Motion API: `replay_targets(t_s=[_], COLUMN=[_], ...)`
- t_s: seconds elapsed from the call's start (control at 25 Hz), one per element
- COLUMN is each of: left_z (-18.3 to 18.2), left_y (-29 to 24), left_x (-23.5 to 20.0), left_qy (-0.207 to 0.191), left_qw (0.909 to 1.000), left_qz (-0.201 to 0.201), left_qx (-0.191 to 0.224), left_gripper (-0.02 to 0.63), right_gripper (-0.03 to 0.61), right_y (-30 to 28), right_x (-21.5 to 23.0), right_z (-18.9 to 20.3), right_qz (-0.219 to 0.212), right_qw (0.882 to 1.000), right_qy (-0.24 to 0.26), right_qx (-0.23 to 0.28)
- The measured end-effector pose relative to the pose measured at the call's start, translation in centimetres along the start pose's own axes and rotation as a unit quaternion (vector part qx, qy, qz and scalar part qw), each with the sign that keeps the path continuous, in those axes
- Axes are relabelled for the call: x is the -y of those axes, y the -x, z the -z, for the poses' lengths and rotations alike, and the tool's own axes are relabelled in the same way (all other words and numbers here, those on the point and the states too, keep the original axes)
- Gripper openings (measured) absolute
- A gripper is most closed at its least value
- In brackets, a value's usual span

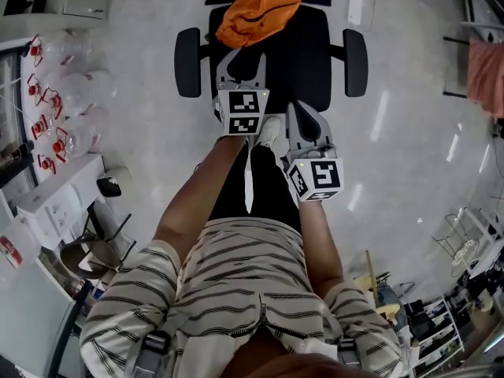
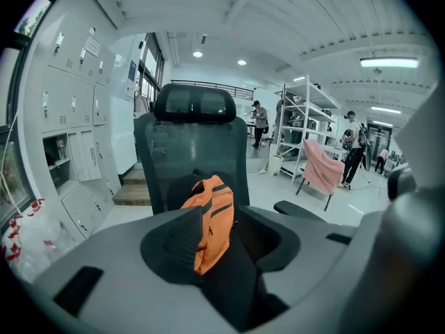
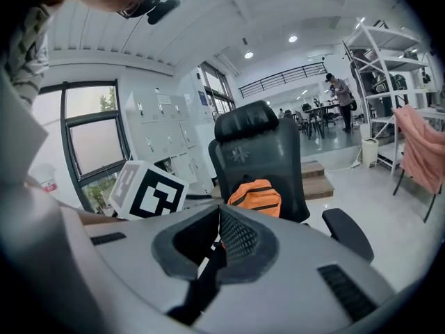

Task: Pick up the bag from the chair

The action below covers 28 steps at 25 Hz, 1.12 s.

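Note:
An orange bag [image 1: 260, 10] lies on the seat of a black office chair [image 1: 309, 50], leaning against the backrest. In the left gripper view the bag [image 2: 217, 214] stands straight ahead between the jaws, apart from them. My left gripper [image 1: 242, 60] is open, its tips over the seat's front edge just short of the bag. My right gripper [image 1: 298, 107] is held lower and further back, shut with nothing in it. Its view shows the bag [image 3: 256, 195] beyond the closed tips of the right gripper [image 3: 220, 211], with the left gripper's marker cube [image 3: 147, 190] beside it.
The chair's armrests [image 1: 187, 61] [image 1: 355, 61] flank the seat. Clear sacks of bottles [image 1: 55, 93] and a white counter sit at the left. White lockers [image 2: 69, 117], metal shelving [image 2: 306, 117], a pink cloth on a frame [image 2: 321, 169] and people stand behind.

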<state>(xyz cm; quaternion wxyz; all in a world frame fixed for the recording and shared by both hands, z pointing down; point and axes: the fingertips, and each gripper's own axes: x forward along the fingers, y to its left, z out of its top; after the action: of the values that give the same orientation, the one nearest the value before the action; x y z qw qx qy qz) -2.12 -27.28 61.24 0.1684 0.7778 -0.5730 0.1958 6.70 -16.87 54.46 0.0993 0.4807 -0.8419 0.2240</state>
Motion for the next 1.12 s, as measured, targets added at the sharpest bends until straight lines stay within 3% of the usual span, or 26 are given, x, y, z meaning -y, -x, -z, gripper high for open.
replay_targets(t_s=[0.76, 1.12], left_z=[1.2, 1.8], left_y=[-4.1, -6.7], left_x=[-0.3, -1.4], left_qy=[-0.089, -0.086], left_qw=[0.9959, 0.9956], left_qz=[-0.004, -0.014], left_qx=[-0.015, -0.034], left_gripper=[0.189, 0.196], right_gripper=[0.018, 0.018], right_y=[-1.5, -2.2], right_x=[0.4, 0.8], right_z=[1.1, 1.8], right_qz=[0.002, 0.001], right_qw=[1.0, 1.0], right_qy=[-0.005, -0.006], right_qx=[-0.009, -0.021])
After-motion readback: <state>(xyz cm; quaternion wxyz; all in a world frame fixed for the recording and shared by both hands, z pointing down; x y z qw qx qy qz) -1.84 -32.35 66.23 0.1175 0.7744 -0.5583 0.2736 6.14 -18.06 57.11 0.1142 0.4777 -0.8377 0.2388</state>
